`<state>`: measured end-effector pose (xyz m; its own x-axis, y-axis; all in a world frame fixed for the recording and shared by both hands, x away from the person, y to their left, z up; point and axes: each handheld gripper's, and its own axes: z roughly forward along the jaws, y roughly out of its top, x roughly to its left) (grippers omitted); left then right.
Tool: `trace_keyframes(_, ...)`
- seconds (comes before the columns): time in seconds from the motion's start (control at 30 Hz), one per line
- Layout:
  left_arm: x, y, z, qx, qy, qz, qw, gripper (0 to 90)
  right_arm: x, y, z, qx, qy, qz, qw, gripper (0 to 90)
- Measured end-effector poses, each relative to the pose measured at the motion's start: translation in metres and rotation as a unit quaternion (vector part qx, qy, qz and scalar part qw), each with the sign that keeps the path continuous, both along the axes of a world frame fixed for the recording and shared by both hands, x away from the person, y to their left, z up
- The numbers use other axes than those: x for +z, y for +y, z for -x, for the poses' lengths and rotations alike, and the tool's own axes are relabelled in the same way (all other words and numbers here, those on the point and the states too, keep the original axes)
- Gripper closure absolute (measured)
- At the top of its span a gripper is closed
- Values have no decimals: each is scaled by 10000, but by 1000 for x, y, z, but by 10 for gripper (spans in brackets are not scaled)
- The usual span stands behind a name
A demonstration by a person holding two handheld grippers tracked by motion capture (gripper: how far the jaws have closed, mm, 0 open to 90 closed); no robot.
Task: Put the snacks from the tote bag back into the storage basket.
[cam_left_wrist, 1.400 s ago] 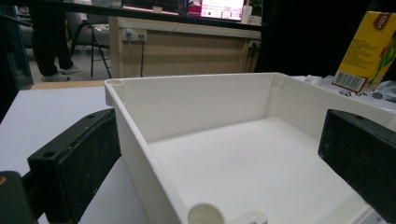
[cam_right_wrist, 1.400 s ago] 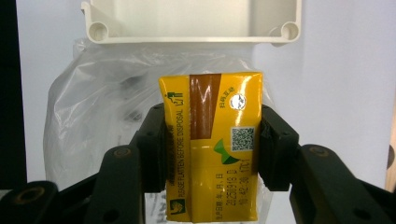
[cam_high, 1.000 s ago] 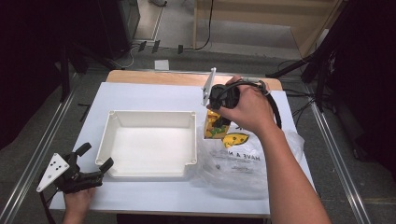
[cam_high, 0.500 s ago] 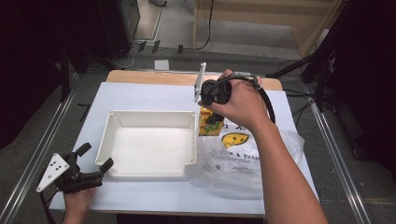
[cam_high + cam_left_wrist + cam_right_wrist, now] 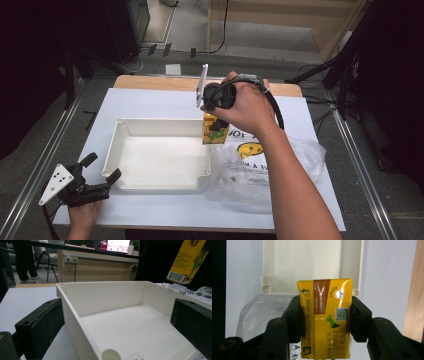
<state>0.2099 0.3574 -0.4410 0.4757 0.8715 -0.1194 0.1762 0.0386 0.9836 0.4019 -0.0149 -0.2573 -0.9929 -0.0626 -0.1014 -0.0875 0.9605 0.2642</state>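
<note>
One carton: yellow drink carton (image 5: 325, 317), you hold it clamped in the right gripper (image 5: 325, 320), pads pressing on both its narrow sides, foil straw spot facing the camera.
Carton place: lifted clear of the table, hanging over the right edge of the white tray (image 5: 160, 127), just above the gap between tray and plastic bag (image 5: 265, 165). In the left gripper view it hangs top right (image 5: 188, 261), above the tray's far wall (image 5: 105, 296).
Step in hand: carry from the bag toward the tray, judged from the carton sitting over the tray rim, not yet inside.
Left gripper (image 5: 97, 175): jaws spread apart, nothing between the pads, parked at the tray's near left corner; your left hand (image 5: 82, 220) rests at the table edge.
Tray: bare inside, lies flat on the white table cover (image 5: 150, 100).
Bag: crumpled, clear, printed, lying right of the tray, touching its right wall.
Next move: you likely need to shift the carton further left over the tray floor, lower it, then release. Watch the tray rim, the carton's lower corner looks close to it.
</note>
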Motion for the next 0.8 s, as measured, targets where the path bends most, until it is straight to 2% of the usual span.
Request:
trace_keyframes(0.23, 0, 0, 1, -28, -14, 12, 10000, 0, -1, 8, 2, 68, -28, 31, 10000, 541)
trace_keyframes(0.43, 0, -2, 1, 29, 5, -71, 10000, 0, -2, 15, 2, 35, -49, 30, 10000, 541)
trace_keyframes(0.8, 0, -2, 1, 34, 1, -30, 10000, 0, -12, 35, 2, 127, 40, 35, 9999, 540)
